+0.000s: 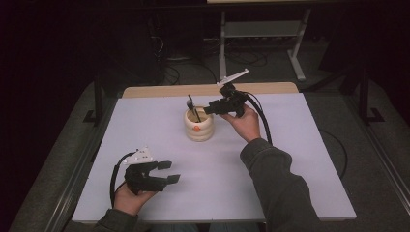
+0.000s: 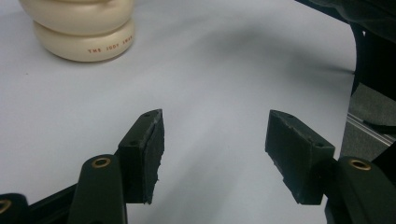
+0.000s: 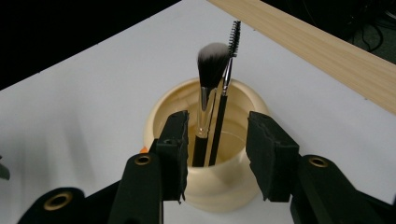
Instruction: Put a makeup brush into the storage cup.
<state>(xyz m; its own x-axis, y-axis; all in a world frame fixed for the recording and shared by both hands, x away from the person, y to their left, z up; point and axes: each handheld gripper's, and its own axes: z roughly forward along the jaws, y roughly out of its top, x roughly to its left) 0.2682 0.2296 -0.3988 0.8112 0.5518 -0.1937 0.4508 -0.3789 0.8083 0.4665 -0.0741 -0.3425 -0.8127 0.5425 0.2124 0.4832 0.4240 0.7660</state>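
A white table [image 1: 290,159] stands in a dark room. At its middle, a cream pot [image 1: 198,126] holds a powder brush [image 3: 208,84] and a lash brush [image 3: 229,60]. Above its rim, the right gripper [image 3: 217,140] is spread, pinching nothing. Nearer the person, the left gripper [image 2: 215,140] gapes. Its view shows lettering on the pot's base.

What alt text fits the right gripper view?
The right gripper hangs with open fingers over a cream ribbed holder, framing a fluffy makeup brush and a spoolie brush standing inside. White table beneath.
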